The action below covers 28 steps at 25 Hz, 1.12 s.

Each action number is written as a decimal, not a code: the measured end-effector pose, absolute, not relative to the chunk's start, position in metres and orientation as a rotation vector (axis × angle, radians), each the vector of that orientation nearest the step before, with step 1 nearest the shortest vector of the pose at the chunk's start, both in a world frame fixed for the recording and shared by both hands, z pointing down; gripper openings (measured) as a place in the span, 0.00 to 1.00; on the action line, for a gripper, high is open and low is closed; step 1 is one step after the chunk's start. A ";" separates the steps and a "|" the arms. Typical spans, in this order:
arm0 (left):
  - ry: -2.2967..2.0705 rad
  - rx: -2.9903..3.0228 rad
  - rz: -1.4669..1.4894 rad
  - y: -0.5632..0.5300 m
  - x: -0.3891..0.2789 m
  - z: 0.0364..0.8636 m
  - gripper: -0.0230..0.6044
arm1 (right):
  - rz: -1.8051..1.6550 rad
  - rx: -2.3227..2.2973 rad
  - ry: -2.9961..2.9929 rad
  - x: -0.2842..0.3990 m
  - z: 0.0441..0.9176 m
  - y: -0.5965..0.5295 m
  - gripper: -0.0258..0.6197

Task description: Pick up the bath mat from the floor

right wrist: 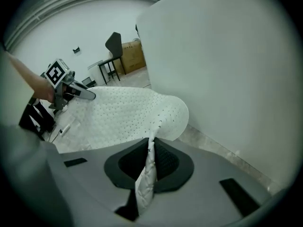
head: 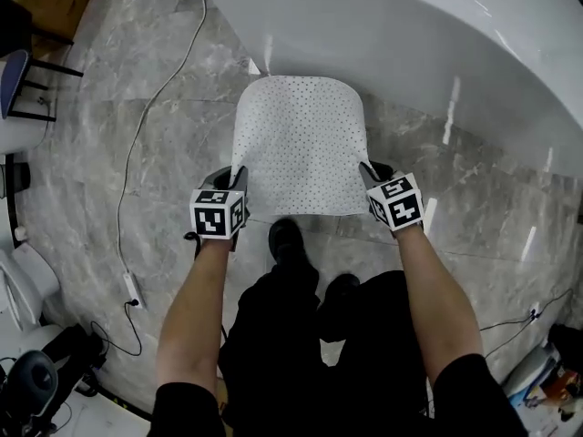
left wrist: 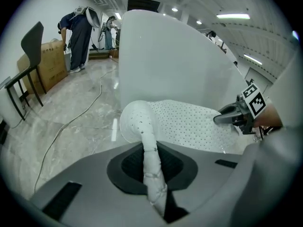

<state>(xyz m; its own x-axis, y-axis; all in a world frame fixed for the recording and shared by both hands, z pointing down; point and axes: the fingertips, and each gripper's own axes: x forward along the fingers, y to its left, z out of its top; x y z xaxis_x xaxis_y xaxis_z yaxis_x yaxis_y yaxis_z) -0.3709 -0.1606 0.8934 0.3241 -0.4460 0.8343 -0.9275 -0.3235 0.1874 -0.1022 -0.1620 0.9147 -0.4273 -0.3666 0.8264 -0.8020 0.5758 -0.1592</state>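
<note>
Shoes [head: 288, 240] of the person planted on the grey stone floor [head: 100, 208], just behind the mat's near edge

Left gripper [head: 236, 177]: jaws pressed together on the near left corner of the bath mat [head: 299, 139], a bunched fold of it pinched between them

Right gripper [head: 371, 173]: likewise clamped, on the near right corner, a thin fold standing up between the jaws

Mat spans flat between the two grippers, near edge raised. Its rounded far edge lies close to the foot of the white bathtub [head: 428, 35]; I cannot tell whether that edge is clear of the floor

Judgement: lift in hand, roughly midway. To do it well, raise both corners level and together, hold the pinch firm since the folds are thin, and draw back from the tub so the far edge does not drag or catch
</note>
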 end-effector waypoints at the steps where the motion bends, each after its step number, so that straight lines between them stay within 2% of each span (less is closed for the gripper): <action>1: -1.207 1.906 0.896 -0.158 -0.369 0.878 0.10 | 0.726 0.925 -2.019 -0.102 0.896 -0.158 0.10; 10: -1.154 1.947 0.837 -0.145 -0.321 0.713 0.10 | 0.783 0.947 -2.023 -0.108 0.725 -0.142 0.10; 16: -1.134 2.014 0.833 -0.147 -0.324 0.620 0.10 | 0.854 1.037 -2.054 -0.108 0.632 -0.142 0.10; 28: -1.204 2.020 0.651 -0.130 -0.329 0.489 0.11 | 0.839 1.112 -2.086 -0.101 0.505 -0.115 0.10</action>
